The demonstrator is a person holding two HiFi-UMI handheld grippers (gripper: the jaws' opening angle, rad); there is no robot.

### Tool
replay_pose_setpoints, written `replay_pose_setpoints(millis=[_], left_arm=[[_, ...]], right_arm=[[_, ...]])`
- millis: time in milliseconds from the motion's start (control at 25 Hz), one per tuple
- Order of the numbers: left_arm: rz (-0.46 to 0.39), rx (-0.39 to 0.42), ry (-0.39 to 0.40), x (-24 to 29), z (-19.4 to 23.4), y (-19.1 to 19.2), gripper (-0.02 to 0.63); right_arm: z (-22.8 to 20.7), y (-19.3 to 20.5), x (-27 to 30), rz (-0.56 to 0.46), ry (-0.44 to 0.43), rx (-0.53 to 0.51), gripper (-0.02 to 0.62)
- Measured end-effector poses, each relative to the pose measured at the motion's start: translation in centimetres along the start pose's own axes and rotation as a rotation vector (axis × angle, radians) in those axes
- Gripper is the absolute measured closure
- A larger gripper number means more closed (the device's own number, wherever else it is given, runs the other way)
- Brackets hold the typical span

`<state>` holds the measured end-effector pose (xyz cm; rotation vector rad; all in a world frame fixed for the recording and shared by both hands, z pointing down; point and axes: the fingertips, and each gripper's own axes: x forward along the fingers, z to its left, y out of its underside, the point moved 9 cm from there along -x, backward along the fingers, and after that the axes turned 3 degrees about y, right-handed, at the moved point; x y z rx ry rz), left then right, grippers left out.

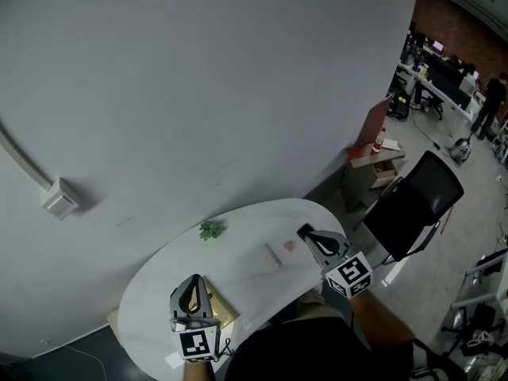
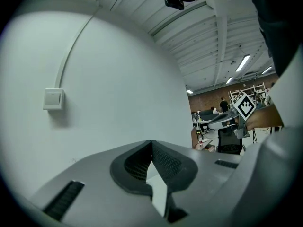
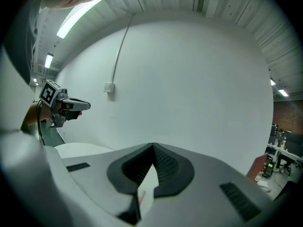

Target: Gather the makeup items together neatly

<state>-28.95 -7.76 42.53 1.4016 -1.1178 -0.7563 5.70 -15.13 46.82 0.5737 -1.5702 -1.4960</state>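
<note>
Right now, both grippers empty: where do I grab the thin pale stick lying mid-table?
Grab it mid-length, from straight above, with the jaws across its narrow width. The stick lies flat on the table, so side access looks unlikely, and a centred grip should keep it level. The right gripper, jaws shut, is nearer. Watch the small pink item beside the stick.

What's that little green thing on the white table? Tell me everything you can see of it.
The green thing is small, with a ragged, leafy-looking outline, perhaps a sprig; it is too small to tell its material. It lies on the white table, near the edge by the wall, with only the tabletop touching it.
</note>
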Motion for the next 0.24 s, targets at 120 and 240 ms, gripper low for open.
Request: replay_pose_setpoints(millis=[120, 240], left_arm=[[0.027, 0.01, 0.004, 0.5, 0.0, 0.7, 0.584], [0.044, 0.022, 0.005, 1.5, 0.1, 1.0, 0.584]], right_arm=[[-0.4, 0.4, 0.6, 0.018, 0.002, -0.011, 0.568], [-1.1, 0.8, 1.5, 0.02, -0.005, -0.009, 0.568]])
